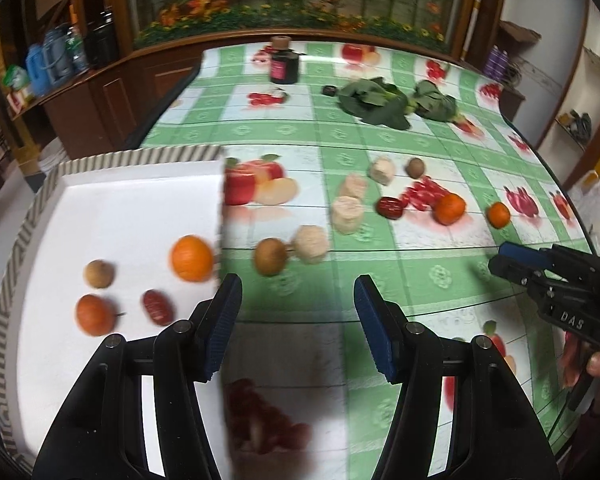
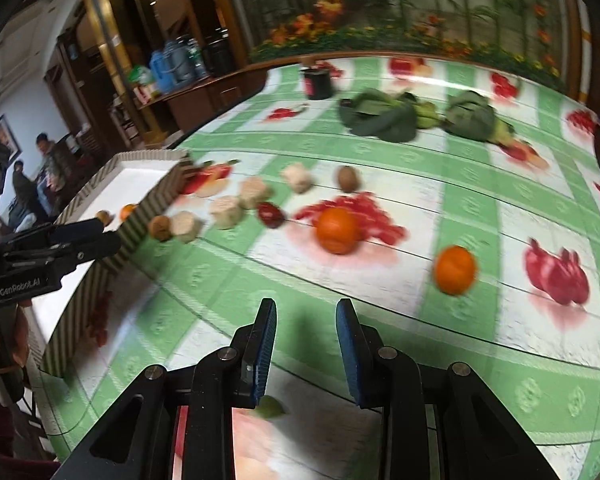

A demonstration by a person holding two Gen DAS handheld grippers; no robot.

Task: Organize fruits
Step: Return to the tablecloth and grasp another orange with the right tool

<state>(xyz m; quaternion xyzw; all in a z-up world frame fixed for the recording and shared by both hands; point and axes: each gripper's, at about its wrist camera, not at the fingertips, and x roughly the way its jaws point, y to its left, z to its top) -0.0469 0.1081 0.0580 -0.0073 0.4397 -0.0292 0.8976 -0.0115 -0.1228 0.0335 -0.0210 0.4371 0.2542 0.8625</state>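
A white tray with a striped rim (image 1: 112, 160) (image 2: 148, 158) holds an orange (image 1: 192, 258), a red date (image 1: 158, 307) and two brownish round fruits (image 1: 99, 274). My left gripper (image 1: 298, 284) (image 2: 110, 234) hovers open and empty at the tray's right edge. On the green checked tablecloth lie a kiwi (image 1: 270, 256), several pale peeled chunks (image 1: 346, 214), a red date (image 1: 390, 208) (image 2: 271, 214) and two oranges (image 1: 450, 209) (image 2: 336, 230), (image 2: 454, 270). My right gripper (image 2: 305, 306) (image 1: 498, 258) stands open with a narrow gap, empty, short of the oranges.
Leafy greens (image 1: 374, 102) (image 2: 380, 118) and a dark jar (image 1: 284, 66) (image 2: 318, 82) sit at the table's far side. A wooden cabinet with bottles (image 1: 56, 60) runs along the left. The table's rounded edge (image 1: 572, 216) is at the right. Two people (image 2: 32, 176) stand far off at the left.
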